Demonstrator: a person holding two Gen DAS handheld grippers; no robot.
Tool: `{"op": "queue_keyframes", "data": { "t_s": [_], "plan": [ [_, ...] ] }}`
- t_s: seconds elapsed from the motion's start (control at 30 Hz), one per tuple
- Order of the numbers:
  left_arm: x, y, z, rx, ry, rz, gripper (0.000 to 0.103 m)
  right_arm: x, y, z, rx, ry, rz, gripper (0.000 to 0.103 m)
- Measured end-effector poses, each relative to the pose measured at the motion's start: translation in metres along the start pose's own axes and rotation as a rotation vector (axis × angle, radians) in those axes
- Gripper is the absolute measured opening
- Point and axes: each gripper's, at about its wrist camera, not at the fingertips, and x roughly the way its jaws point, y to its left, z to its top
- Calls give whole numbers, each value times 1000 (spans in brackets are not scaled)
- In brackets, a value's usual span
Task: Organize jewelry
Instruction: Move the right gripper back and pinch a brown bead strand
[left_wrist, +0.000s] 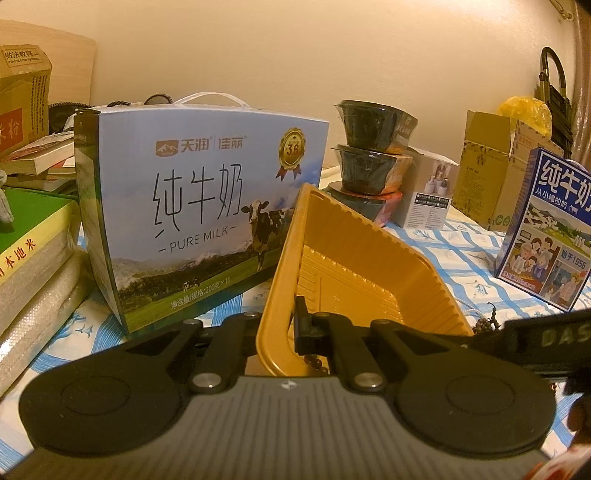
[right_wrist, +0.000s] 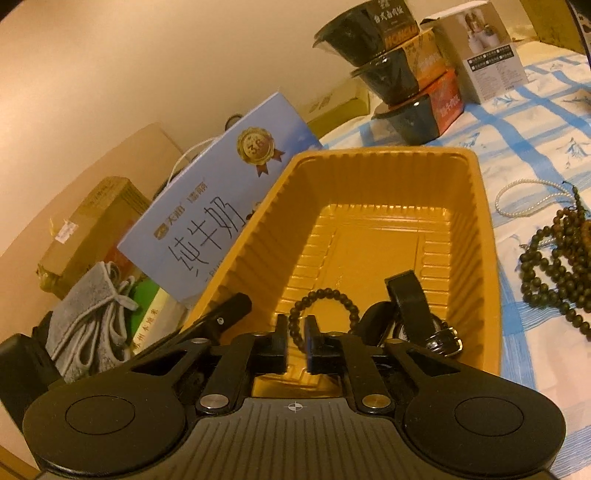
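Note:
A gold plastic tray (left_wrist: 280, 258) is tipped up, and my left gripper (left_wrist: 291, 317) is shut on its near rim. From the right wrist view the same tray (right_wrist: 487, 221) holds a dark bead bracelet (right_wrist: 325, 293) and a black-strapped watch (right_wrist: 406, 299). My right gripper (right_wrist: 296, 328) hangs over the tray's near end with its jaws a little apart. The bracelet's near arc runs through the gap, and the pads do not press on it. On the cloth to the right of the tray lie dark bead strands (right_wrist: 554, 258) and a pearl necklace (right_wrist: 528, 192).
A large milk carton (left_wrist: 192, 206) stands just left of the tray. Stacked black bowls (left_wrist: 369, 162) and a small white box (left_wrist: 428, 195) sit behind it. A blue milk box (left_wrist: 546, 229) stands at the right. Bagged rice (left_wrist: 33, 258) and a grey pouch (right_wrist: 92, 314) crowd the left.

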Motion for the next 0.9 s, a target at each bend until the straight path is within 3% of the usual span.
{"op": "queue_keyframes", "data": {
  "t_s": [0.1, 0.3, 0.63, 0.9],
  "plan": [
    [0, 1, -1, -2, 0, 2, 6, -11, -2, 2, 20, -41, 1, 43],
    [-1, 2, -1, -3, 2, 2, 6, -43, -10, 3, 10, -83, -24, 43],
    [0, 2, -2, -6, 3, 5, 6, -102, -55, -22, -31, -79, -279, 43],
    [0, 3, -2, -6, 5, 8, 6, -125, -81, -26, -43, -86, -410, 43]
  ]
}}
